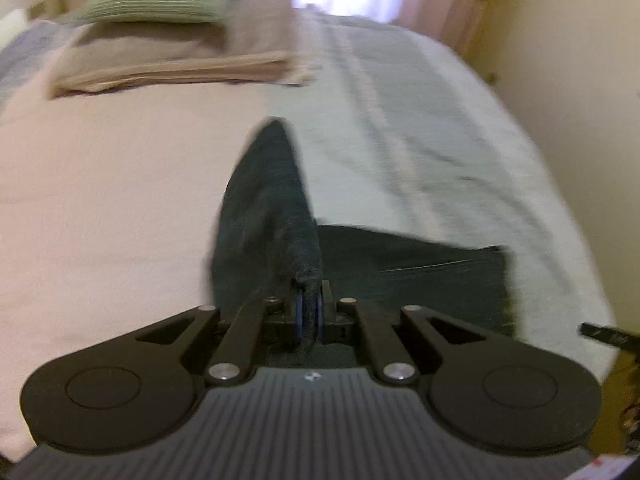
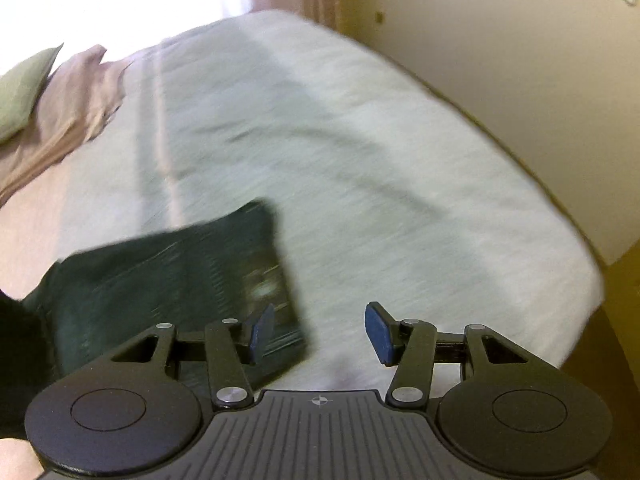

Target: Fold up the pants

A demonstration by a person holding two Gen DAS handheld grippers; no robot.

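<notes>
With the left gripper (image 1: pixel 309 312) pinched tight on a fold of the dark pants (image 1: pixel 272 200) rising just ahead of it, and the right gripper (image 2: pixel 318 334) standing apart and empty beside them on the bed (image 2: pixel 360 160), the fold-over seems underway, next needing the cloth laid flat.

Both wrist views look steeply down, sharing the bed (image 1: pixel 400 128).
</notes>
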